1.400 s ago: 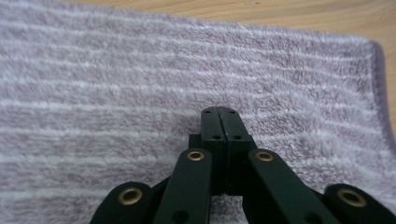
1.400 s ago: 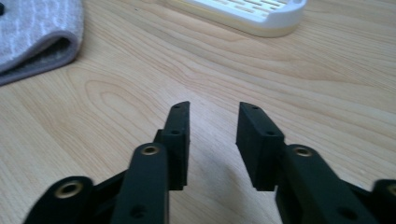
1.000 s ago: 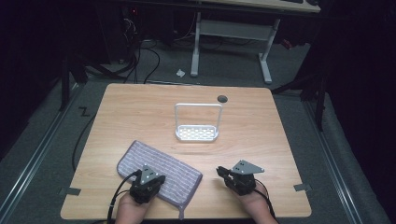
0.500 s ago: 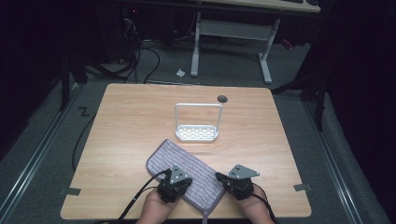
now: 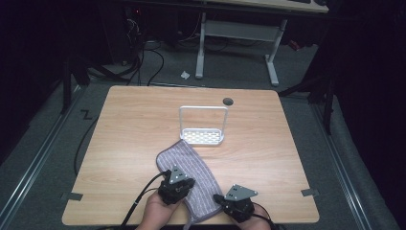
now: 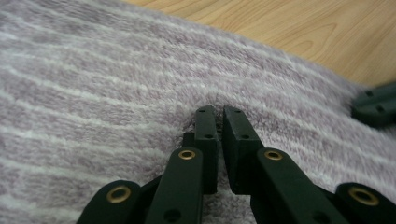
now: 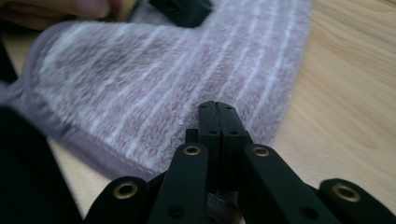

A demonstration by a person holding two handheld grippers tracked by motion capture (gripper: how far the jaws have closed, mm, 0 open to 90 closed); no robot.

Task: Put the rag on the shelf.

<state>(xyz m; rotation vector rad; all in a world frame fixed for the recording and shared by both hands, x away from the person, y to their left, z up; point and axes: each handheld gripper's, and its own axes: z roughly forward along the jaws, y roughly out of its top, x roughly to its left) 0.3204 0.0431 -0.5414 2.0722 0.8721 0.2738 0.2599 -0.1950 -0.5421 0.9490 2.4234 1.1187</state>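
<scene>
A purple towel (image 5: 187, 165) with thin white stripes lies slantwise on the near part of the wooden table (image 5: 129, 124). My left gripper (image 5: 175, 186) rests on the towel's near left part. In the left gripper view its jaws (image 6: 218, 112) stand almost together, with a small fold of the towel (image 6: 93, 84) bunched at their tips. My right gripper (image 5: 235, 203) is at the towel's near right corner. Seen from the right gripper view, its jaws (image 7: 217, 106) are pressed together over the towel's hem (image 7: 154, 84), with cloth showing low between them.
A white wire rack (image 5: 203, 136) with a perforated base stands upright just beyond the towel's far end. A dark round grommet (image 5: 228, 101) sits near the far edge. Cables trail off the near edge. A second desk (image 5: 239, 28) stands behind.
The left gripper has moved right and drawn the towel with it, turning it from lying across to running slantwise toward the rack. The right gripper has shifted slightly nearer, to the towel's corner.
</scene>
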